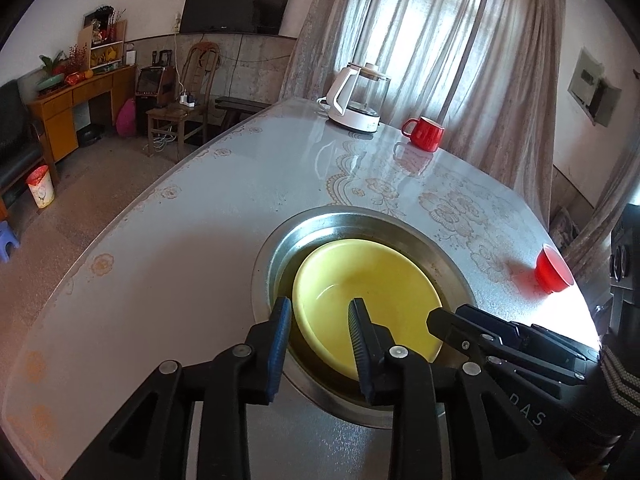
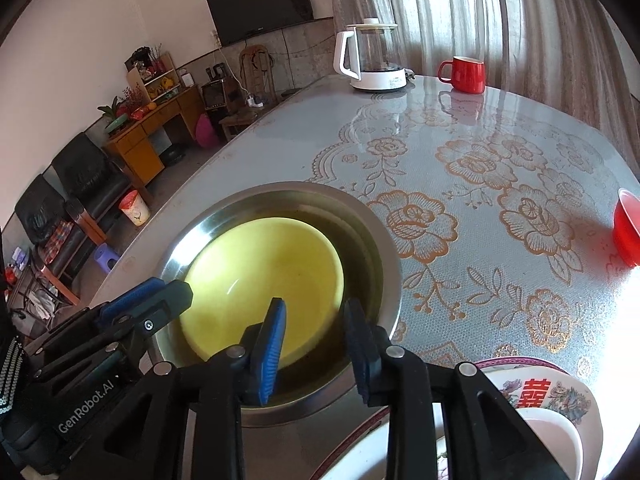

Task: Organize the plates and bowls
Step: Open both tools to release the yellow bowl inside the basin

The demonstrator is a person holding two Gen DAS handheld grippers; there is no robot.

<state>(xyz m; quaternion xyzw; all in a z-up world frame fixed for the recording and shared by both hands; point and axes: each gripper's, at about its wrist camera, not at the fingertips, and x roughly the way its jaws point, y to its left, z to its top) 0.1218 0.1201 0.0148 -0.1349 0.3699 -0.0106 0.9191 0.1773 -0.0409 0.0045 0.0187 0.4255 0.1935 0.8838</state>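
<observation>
The yellow bowl point(image 1: 360, 292) sat nested in the steel basin point(image 1: 312, 224) on the bench point(image 1: 200, 208). Both grippers, left point(image 1: 320, 320) and right point(image 2: 314, 320), straddled its rim, jaws parted, gripping nothing. The red bowl point(image 2: 628, 228) and patterned plate point(image 2: 560, 392) were seemingly still unsorted.

You see a yellow bowl point(image 2: 260, 280) sitting upright and empty inside a steel basin point(image 2: 372, 240), centre-left of the right wrist frame. A red bowl point(image 2: 628, 232) lies tilted at the right edge. Decorated plates point(image 2: 560, 392) with a white bowl point(image 2: 556, 436) occupy the lower right.
</observation>
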